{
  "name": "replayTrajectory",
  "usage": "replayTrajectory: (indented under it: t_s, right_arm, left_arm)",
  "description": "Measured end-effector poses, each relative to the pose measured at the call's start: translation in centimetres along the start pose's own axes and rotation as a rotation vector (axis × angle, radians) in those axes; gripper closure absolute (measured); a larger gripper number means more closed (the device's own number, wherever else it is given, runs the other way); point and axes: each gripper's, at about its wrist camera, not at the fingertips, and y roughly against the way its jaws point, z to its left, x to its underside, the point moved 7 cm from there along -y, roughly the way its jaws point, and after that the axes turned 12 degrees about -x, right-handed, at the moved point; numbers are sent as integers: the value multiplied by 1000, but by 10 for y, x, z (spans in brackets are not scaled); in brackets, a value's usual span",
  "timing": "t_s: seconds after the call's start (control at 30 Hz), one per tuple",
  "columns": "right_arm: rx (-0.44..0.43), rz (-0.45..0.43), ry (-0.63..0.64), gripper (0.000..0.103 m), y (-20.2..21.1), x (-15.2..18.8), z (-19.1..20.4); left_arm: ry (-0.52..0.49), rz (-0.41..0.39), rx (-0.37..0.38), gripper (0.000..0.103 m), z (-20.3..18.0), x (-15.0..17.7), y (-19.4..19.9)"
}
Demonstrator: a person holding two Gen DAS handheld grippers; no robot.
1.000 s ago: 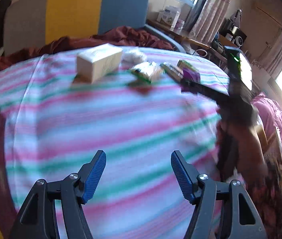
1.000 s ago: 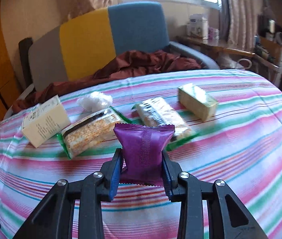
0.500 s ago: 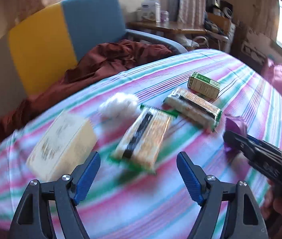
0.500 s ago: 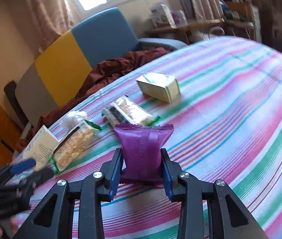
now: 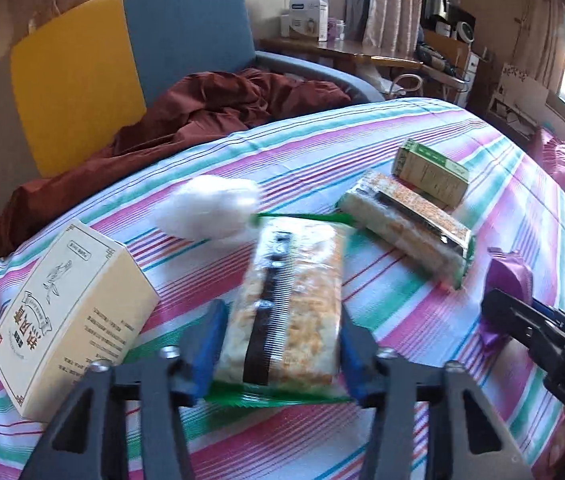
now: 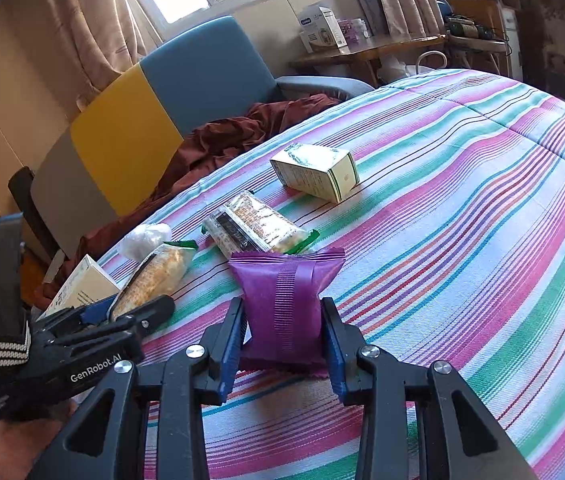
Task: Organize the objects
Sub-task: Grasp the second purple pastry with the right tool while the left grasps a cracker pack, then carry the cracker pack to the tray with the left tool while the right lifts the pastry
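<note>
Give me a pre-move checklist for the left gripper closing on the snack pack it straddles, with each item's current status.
1. Snack pack lies between the left gripper fingers: ok.
2. Left jaws open, pads not yet pressing the pack: ok.
3. Cream box stands apart from the left finger: ok, though close.
4. Right gripper firmly shut on the purple packet: ok.
5. Right gripper apart from the left one's path: ok.
6. Pack's green end seal free of the fingers: cannot tell.

Purple snack pack (image 6: 285, 308) standing up, just in front of two long cracker packs (image 6: 256, 230) (image 5: 288, 304); cream box (image 5: 70, 344) left of them.
</note>
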Motion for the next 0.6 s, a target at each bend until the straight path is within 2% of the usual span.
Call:
replayTrajectory:
  t_s: [0.27, 0.47, 0.6]
  right_arm:
    - [20, -1, 16, 66, 0, 0, 1]
    - [42, -19, 55, 66, 3, -2, 7]
    - [56, -30, 108, 66, 8, -2, 17]
  left_arm:
    - [-13, -33, -3, 55, -2, 17, 18]
    - [23, -140, -37, 55, 6, 36, 59]
    - [50, -176, -46, 55, 14, 53, 83]
